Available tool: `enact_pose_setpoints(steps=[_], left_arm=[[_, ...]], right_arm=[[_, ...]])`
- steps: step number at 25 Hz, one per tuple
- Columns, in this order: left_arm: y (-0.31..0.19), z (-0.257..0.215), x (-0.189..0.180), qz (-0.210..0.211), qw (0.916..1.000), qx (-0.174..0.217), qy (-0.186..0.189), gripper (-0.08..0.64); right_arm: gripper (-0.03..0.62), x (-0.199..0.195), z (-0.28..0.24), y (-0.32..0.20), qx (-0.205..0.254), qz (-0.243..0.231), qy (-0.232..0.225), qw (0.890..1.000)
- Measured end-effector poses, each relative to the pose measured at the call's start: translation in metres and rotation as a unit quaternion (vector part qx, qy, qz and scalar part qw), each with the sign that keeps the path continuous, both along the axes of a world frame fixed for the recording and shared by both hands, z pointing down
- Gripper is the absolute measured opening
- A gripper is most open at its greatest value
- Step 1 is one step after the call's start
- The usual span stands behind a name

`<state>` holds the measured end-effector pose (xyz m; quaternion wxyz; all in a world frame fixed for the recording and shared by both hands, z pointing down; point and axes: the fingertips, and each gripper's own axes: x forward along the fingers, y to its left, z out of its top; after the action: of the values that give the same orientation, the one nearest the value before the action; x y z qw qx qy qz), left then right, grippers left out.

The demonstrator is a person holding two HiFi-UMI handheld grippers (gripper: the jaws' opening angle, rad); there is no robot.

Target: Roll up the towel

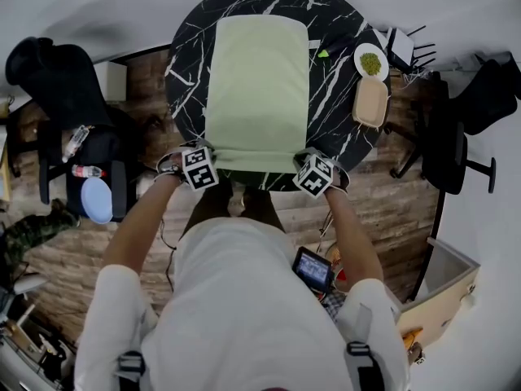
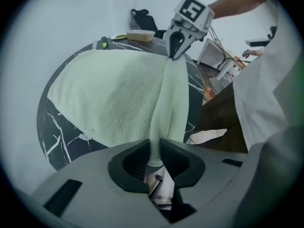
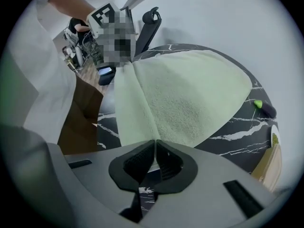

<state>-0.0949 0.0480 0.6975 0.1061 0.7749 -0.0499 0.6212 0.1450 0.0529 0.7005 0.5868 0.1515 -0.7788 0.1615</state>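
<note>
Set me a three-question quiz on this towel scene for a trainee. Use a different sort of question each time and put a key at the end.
1. True or false: the towel is already rolled into a tight cylinder.
2. The right gripper is shut on: A) the towel's near edge, B) a cup, C) nothing.
3. Fill in: in the head view, the plate of green food stands on the table to the towel's ___.

Key: 1 false; 2 A; 3 right.
</note>
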Motion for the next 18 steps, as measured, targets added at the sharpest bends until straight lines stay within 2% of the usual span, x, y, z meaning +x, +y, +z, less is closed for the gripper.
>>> enact_pose_setpoints(steps=[3,5,7,9,11,13,15,18], left_arm=[[-0.01,-0.003,-0.005,-0.041,0.9989,0.016,0.016,0.136],[-0.019,-0.01,-0.013,-0.081,0.9957,0.031,0.034,0.192],[-0.028,-0.019,-0.024,-0.118,0.9904,0.051,0.051,0.209],[-0.032,-0.031,-0.032,-0.124,0.9873,0.08,0.06,0.212],[-0.027,-0.046,-0.031,-0.089,0.9872,0.115,0.065,0.184],[-0.008,-0.058,-0.02,-0.037,0.9873,0.137,0.071,0.172],[0.017,-0.056,-0.007,0.016,0.9878,0.139,0.069,0.169],[0.044,-0.032,0.005,0.073,0.9885,0.122,0.053,0.17]], right_arm=[[0.027,0.002,-0.003,-0.005,0.031,0.01,0.0,0.999],[0.093,0.008,-0.01,-0.011,0.05,0.032,-0.008,0.998],[0.126,0.016,-0.024,-0.019,0.081,0.05,-0.013,0.995],[0.113,0.021,-0.041,-0.025,0.121,0.051,-0.018,0.991],[0.073,0.013,-0.056,-0.015,0.143,0.013,-0.03,0.989],[0.063,-0.006,-0.062,0.014,0.139,-0.058,-0.042,0.988],[0.063,-0.021,-0.052,0.043,0.128,-0.119,-0.036,0.984],[0.064,-0.024,-0.026,0.058,0.113,-0.137,-0.011,0.984]])
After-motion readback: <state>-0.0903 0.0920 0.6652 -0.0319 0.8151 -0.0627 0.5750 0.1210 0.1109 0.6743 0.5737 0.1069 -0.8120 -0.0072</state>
